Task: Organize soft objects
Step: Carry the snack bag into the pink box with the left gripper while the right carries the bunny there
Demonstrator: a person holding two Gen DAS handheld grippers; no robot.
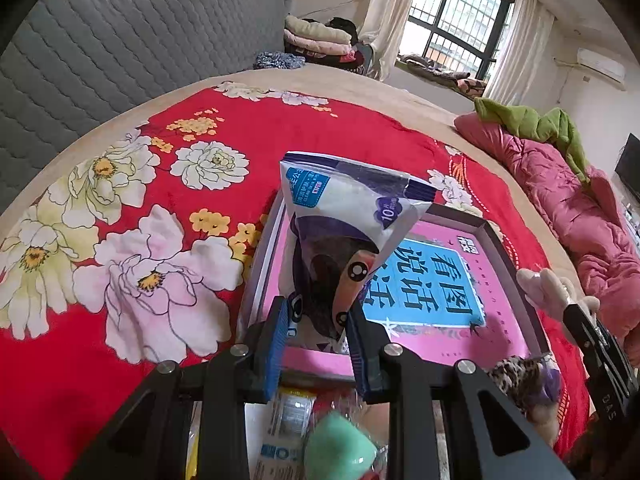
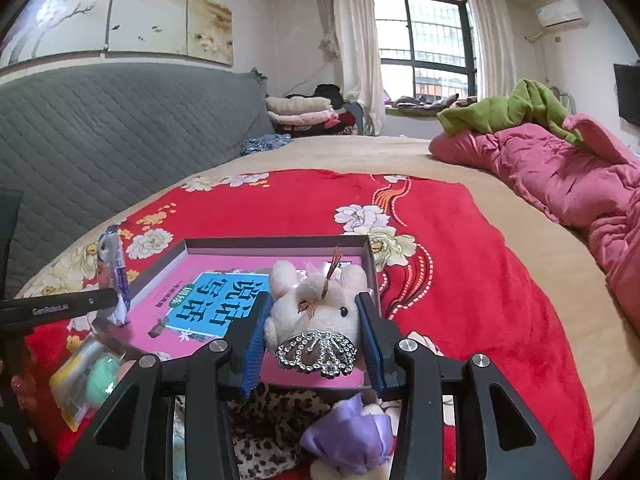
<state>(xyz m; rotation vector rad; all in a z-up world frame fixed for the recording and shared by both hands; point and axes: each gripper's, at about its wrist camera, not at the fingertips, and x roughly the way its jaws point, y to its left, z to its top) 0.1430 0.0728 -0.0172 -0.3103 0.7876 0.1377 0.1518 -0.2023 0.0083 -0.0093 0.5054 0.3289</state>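
Note:
My left gripper (image 1: 318, 322) is shut on a white and blue tissue pack (image 1: 344, 216) and holds it upright over the left side of a shallow box (image 1: 256, 264) with a pink and blue book cover inside. The pack also shows in the right wrist view (image 2: 114, 276). My right gripper (image 2: 316, 320) is shut on a white plush rabbit (image 2: 320, 300) with a rhinestone ornament, held over the box's near right corner (image 2: 370, 256). The rabbit's ears show in the left wrist view (image 1: 548, 284).
The box lies on a red floral blanket (image 2: 460, 300) on a bed. A packaged green sponge (image 2: 100, 376) and a leopard-print and purple soft item (image 2: 344, 436) lie near the box's front. A pink quilt (image 2: 560, 184) and green cloth (image 2: 512, 108) lie at the right.

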